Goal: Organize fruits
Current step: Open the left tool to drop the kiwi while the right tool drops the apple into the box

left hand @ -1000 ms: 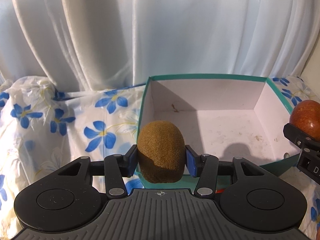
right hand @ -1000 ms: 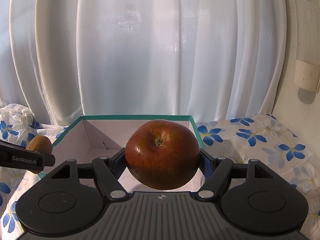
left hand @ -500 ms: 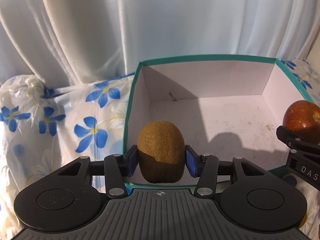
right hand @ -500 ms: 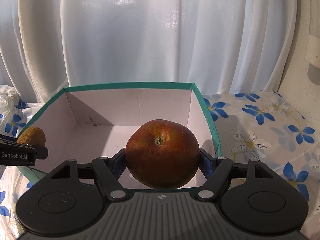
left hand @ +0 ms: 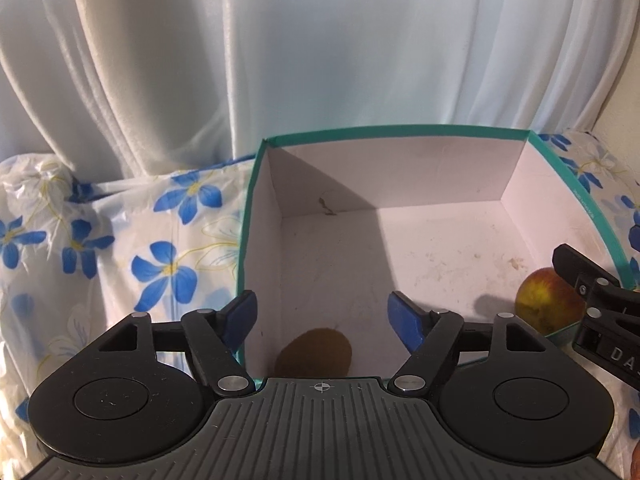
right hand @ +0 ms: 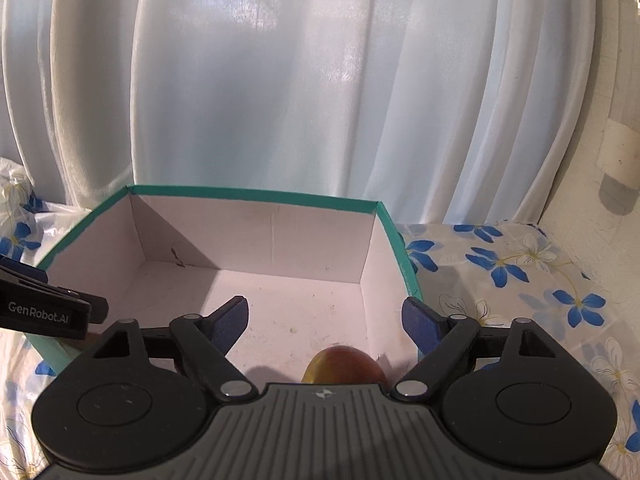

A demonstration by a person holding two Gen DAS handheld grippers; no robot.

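A white cardboard box with a teal rim [left hand: 400, 133] stands on the flowered cloth; it also shows in the right wrist view [right hand: 256, 194]. A brown kiwi [left hand: 314, 352] lies on the box floor in the near left corner, below my open left gripper [left hand: 322, 316]. A red-yellow apple [right hand: 344, 368] lies on the box floor near the right wall, below my open right gripper [right hand: 326, 318]. The apple also shows in the left wrist view [left hand: 546, 306], partly hidden by the right gripper's body [left hand: 600, 320].
A white curtain [left hand: 320, 60] hangs right behind the box. Flowered cloth [left hand: 120, 248] covers the surface on both sides. A wall with a white fitting [right hand: 618, 152] is at the far right. Part of another fruit [left hand: 635, 466] shows at the lower right edge.
Both grippers have opened. The kiwi and the apple have dropped from the jaws onto the box floor. Both grippers sit closer over the box.
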